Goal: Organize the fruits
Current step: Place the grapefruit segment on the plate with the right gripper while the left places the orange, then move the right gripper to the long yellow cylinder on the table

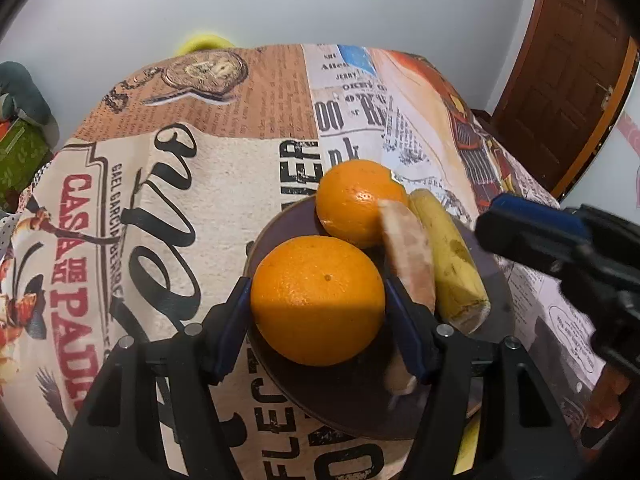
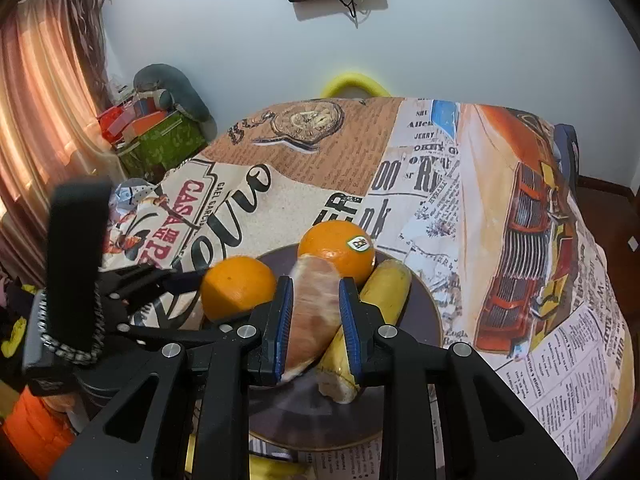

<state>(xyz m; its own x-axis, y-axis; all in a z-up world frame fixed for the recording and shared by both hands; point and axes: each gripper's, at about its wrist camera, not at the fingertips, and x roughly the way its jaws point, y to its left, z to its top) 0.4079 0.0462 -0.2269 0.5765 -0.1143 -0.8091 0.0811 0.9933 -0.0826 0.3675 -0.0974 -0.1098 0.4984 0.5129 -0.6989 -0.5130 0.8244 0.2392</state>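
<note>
A: Quick pass, left to right, everything relative to the dark plate (image 1: pixel 276 384). Left gripper (image 1: pixel 318 300) has its blue pads against both sides of the near orange (image 1: pixel 318 300), which sits on the plate's near-left part. I read it as pinching that orange, though I can't tell if the fruit is lifted or resting.

B: Risk there?

A: Round and smooth, held about at its widest. If I squeeze off-centre it could squirt out and roll off the plate onto the printed tablecloth (image 1: pixel 168 208).

B: Next?

A: The far orange (image 2: pixel 338 252), with a sticker, sits at the plate's back. In front of it is a peeled citrus segment (image 2: pixel 314 312), motion-blurred, between the right gripper's (image 2: pixel 316 320) jaws. The pads look closed on it, so: clamped on the segment, over the plate's middle.

B: Hazard?

A: It looks soft; too much pressure could burst it, too little could drop it. The right jaw also touches or nearly touches the banana (image 2: pixel 372 312) on the plate's right side, so I could drag that along. Both grippers are close together; I could knock them.
</note>
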